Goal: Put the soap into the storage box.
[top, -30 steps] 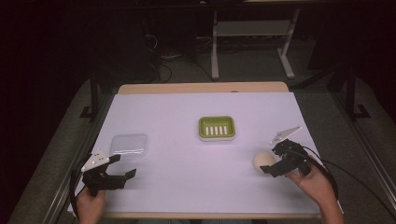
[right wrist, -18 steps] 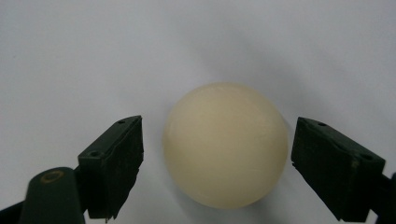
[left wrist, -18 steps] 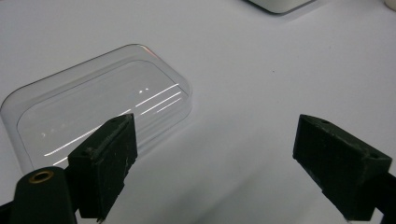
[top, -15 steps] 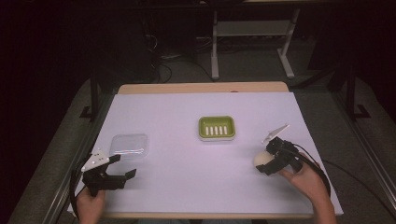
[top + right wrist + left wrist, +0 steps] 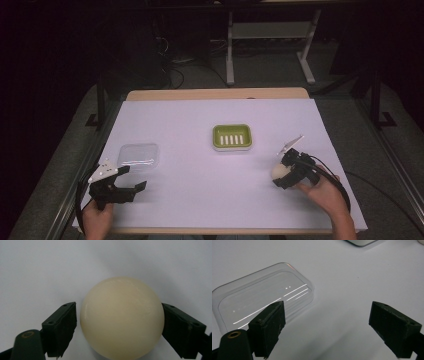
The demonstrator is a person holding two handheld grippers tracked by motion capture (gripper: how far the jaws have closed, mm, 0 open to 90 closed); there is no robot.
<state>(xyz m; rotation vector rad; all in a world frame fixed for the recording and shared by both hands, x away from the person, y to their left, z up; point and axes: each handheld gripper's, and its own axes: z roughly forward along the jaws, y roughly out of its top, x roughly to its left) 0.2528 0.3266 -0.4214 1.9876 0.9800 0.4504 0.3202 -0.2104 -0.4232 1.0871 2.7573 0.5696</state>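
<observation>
The right tongs (image 5: 281, 172) have slid up from the lower right of the frame to bracket the cream ball (image 5: 278, 171) on the desk (image 5: 200, 200). Their jaws look just short of pinching it, so the lift seems close. The left tongs (image 5: 131, 177) hang spread beside the clear lid (image 5: 138, 155).

Nothing here can be read. The cream ball (image 5: 122, 318) carries no print or mark on the side facing the right gripper's camera. The clear plastic lid (image 5: 262, 300) shows only streaks of reflected light, no lettering. The green dish (image 5: 232, 136) has a row of pale slots in its floor, which are openings and not characters. The white table cover (image 5: 200, 190) is plain, and the black pads (image 5: 270, 327) of the left gripper bear no brand or number.
</observation>
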